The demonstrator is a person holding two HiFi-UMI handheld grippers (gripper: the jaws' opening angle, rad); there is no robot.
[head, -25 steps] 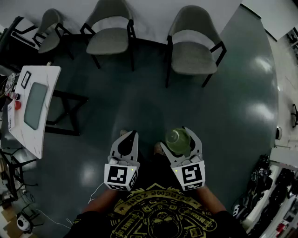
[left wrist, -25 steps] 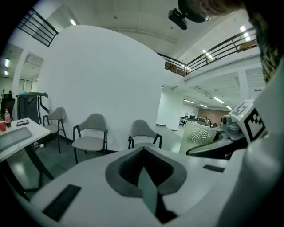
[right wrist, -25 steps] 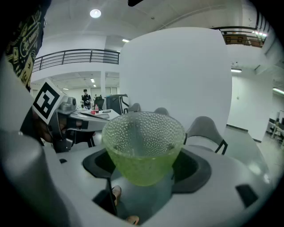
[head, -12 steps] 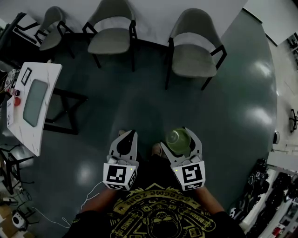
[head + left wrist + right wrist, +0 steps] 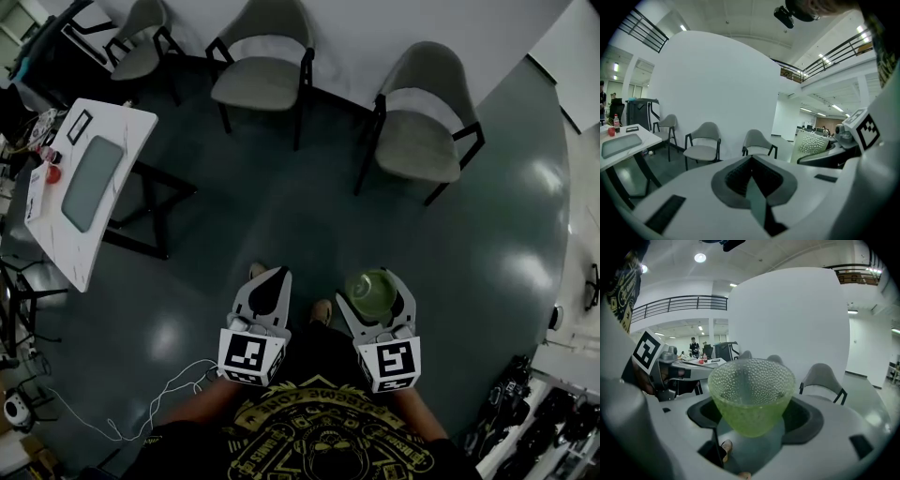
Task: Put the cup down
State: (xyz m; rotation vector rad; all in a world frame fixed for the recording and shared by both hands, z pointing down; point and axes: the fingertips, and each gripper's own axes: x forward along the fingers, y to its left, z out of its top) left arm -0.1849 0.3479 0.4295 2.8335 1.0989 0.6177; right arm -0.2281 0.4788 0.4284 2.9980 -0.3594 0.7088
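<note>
A bumpy, translucent green cup (image 5: pixel 367 289) sits upright between the jaws of my right gripper (image 5: pixel 374 281), which is shut on it and held in the air above the dark floor. In the right gripper view the cup (image 5: pixel 751 392) fills the middle, its lower half clasped by the jaws. My left gripper (image 5: pixel 271 282) hovers level beside it, apart from it, shut with nothing between its jaws (image 5: pixel 751 161). The white table (image 5: pixel 89 183) stands far off at the left, ahead of both grippers.
On the table lie a grey tray (image 5: pixel 91 184), a red object (image 5: pixel 52 174) and small items. Three grey chairs (image 5: pixel 267 80) line the white wall ahead. A white cable (image 5: pixel 155 398) trails on the floor at lower left. Shelves of gear (image 5: pixel 544 422) stand at the lower right.
The head view has swung: table and chairs slid right and down in the picture. Both grippers sit slightly lower in frame, side by side as before. The cup stays clasped.
</note>
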